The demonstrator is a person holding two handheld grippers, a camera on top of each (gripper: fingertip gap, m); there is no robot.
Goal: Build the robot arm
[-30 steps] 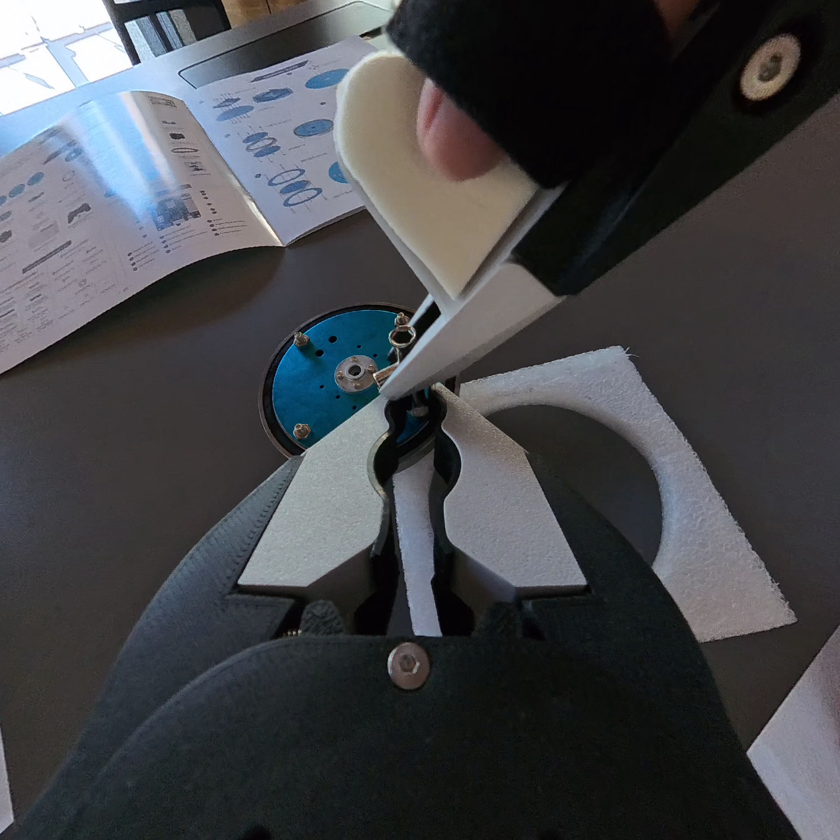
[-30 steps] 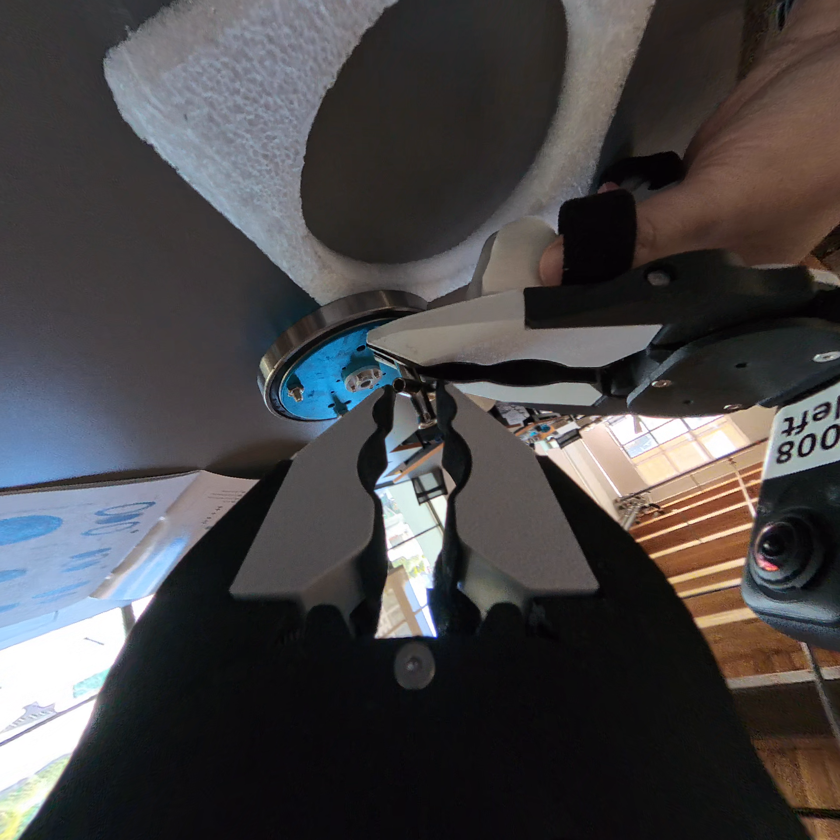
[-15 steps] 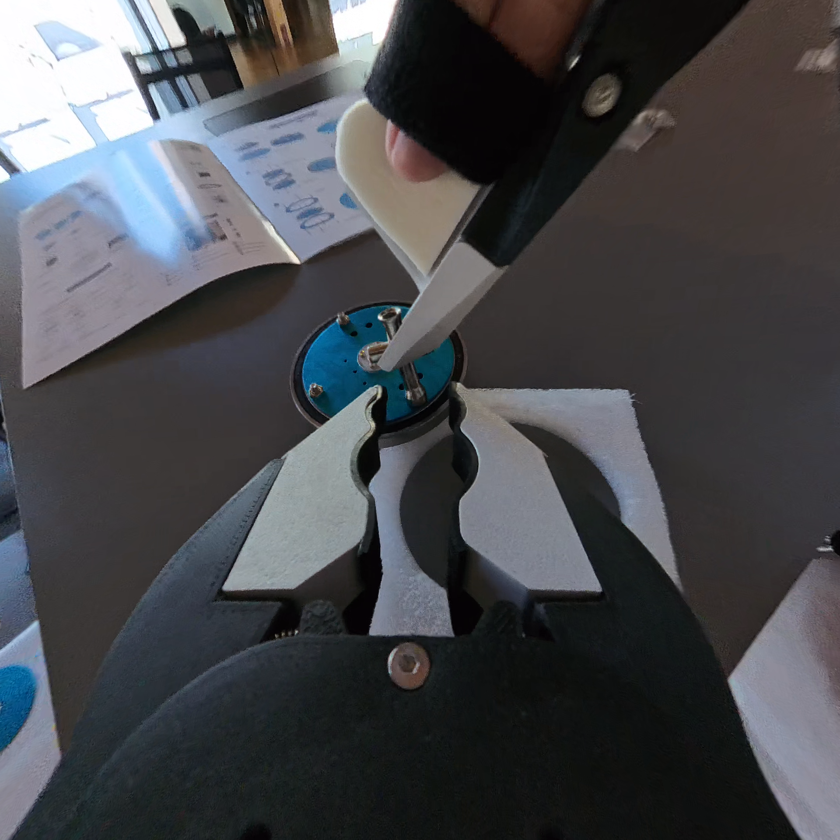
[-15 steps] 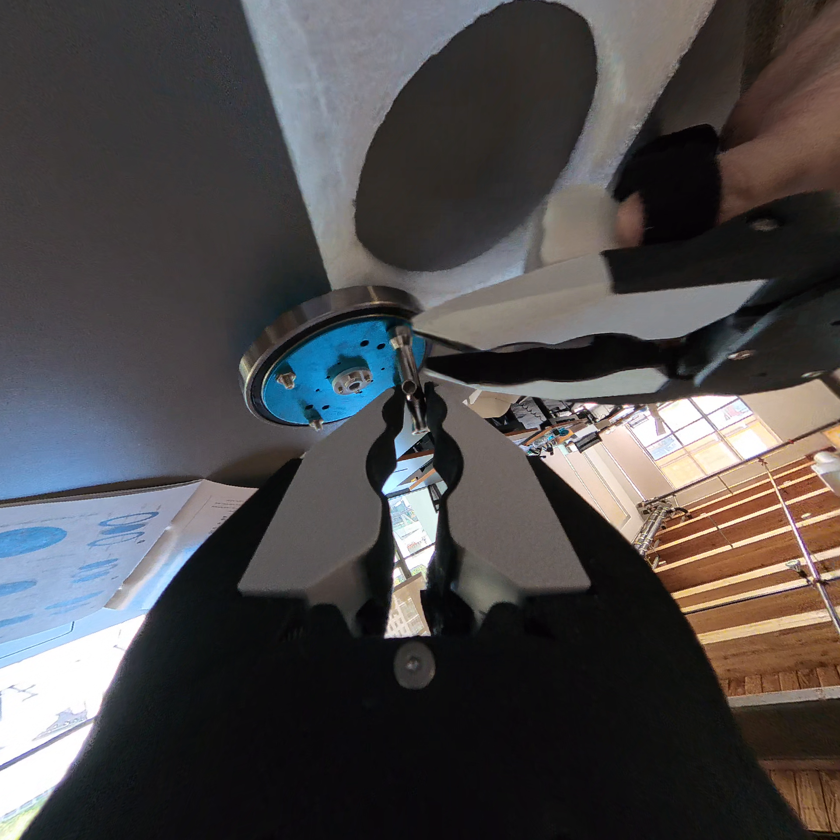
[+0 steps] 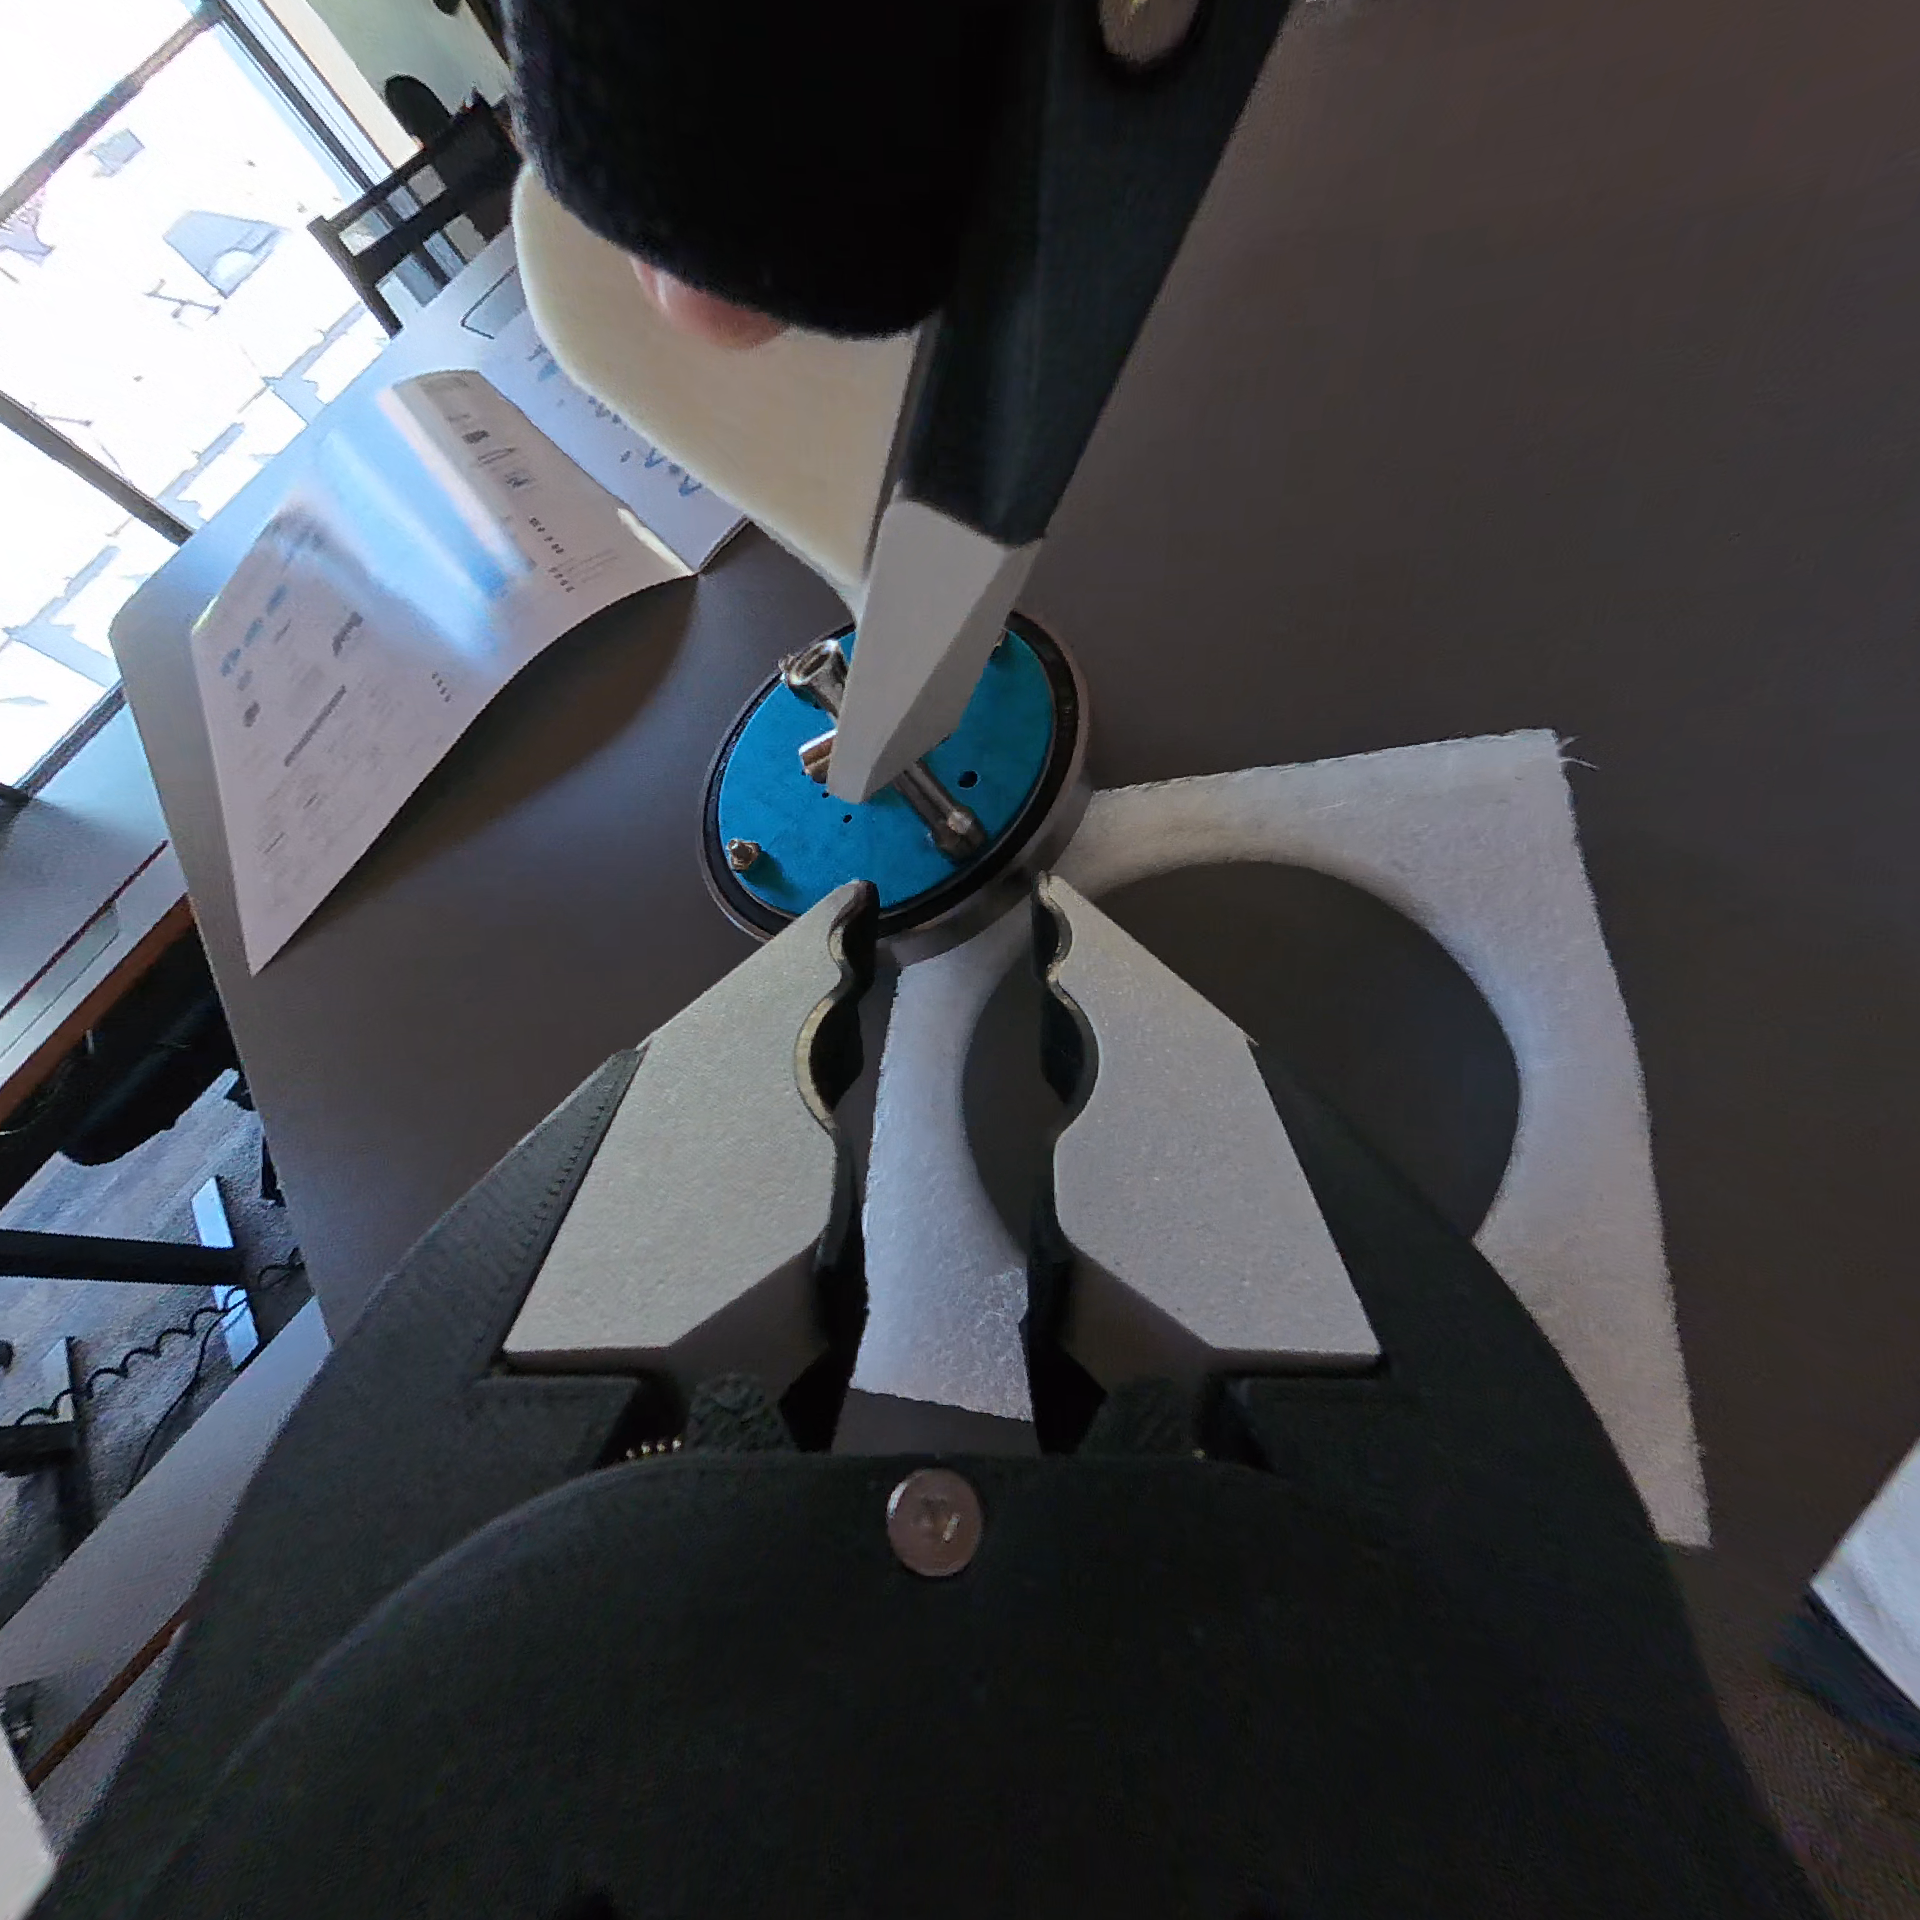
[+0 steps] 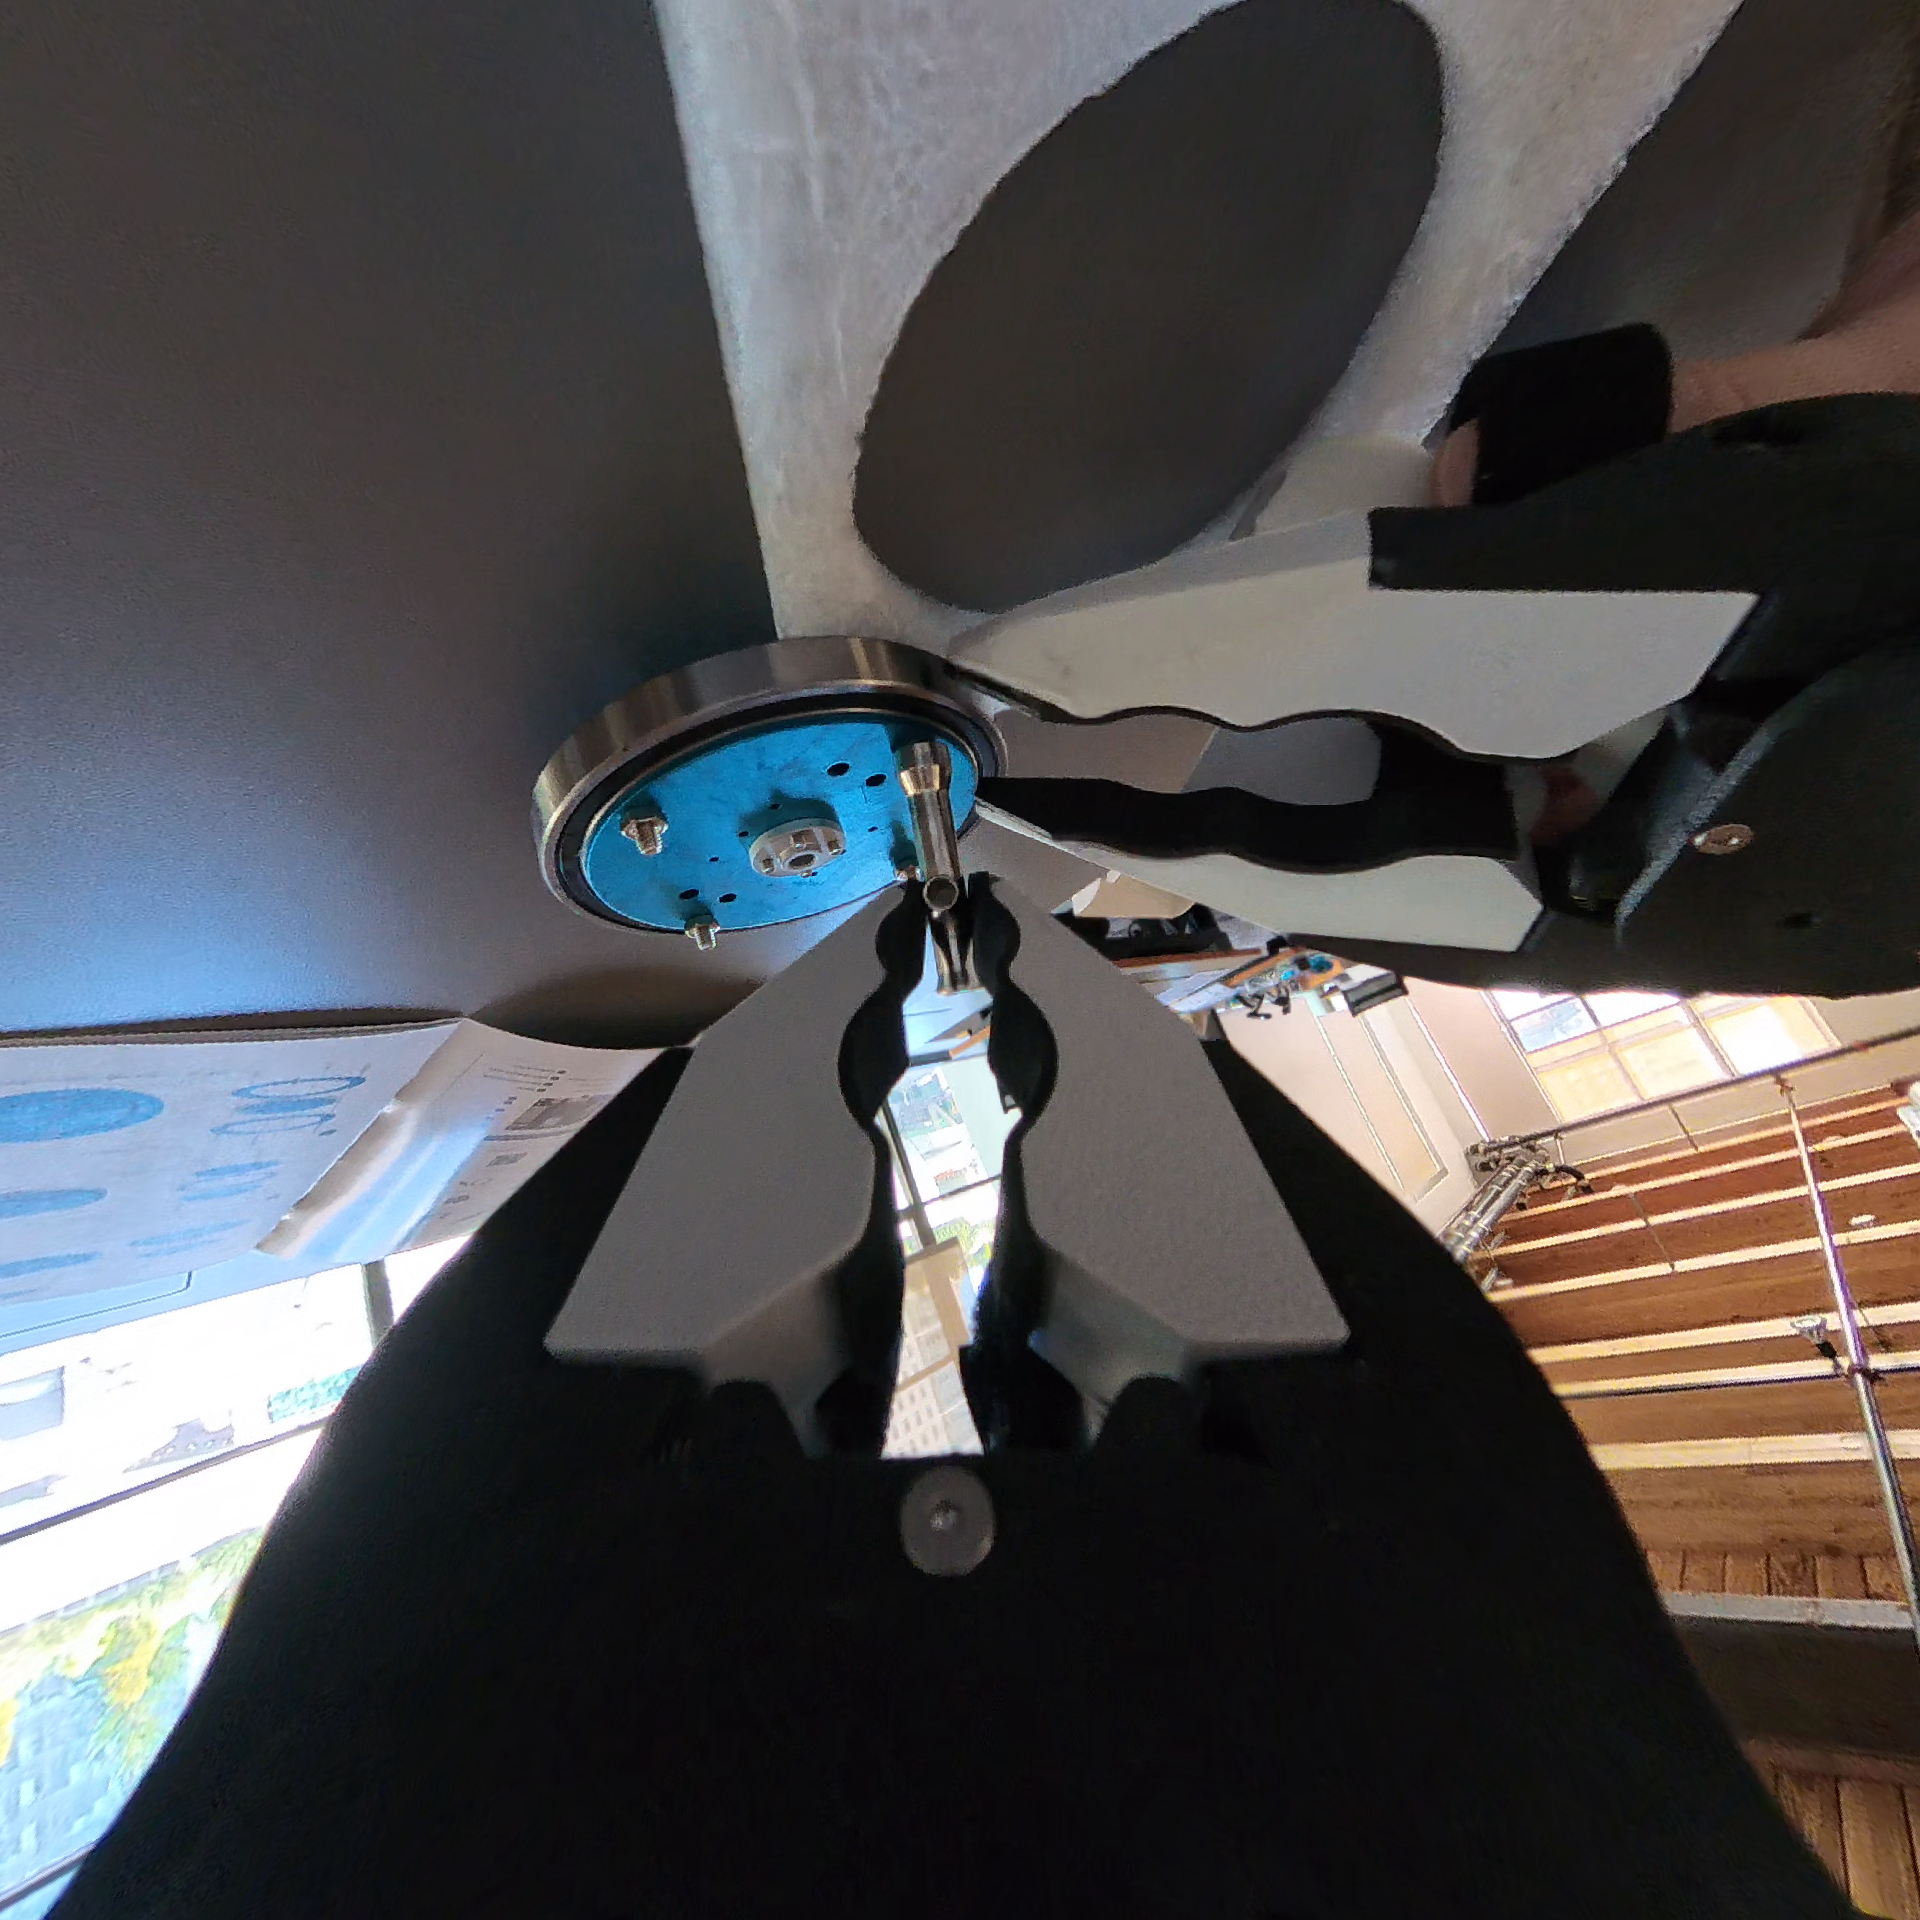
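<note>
Right claw (image 6: 951, 902) clamped on metal socket wrench (image 6: 938, 873); left claw (image 5: 948, 894) parted beside blue disc (image 5: 831, 821)

Workshop: dark table (image 5: 1455, 416), assembly manual (image 5: 416, 623)

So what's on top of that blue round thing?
A silver metal tool leans on the blue disc, pinched by the right gripper. Small studs and a centre hub stick out. What's beneath the disc is hidden.

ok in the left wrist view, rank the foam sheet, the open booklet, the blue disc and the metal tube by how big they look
1. foam sheet and booklet: look alike, and the booklet lies farther off, so unranked
2. blue disc
3. metal tube, partly hidden by the right gripper
</note>
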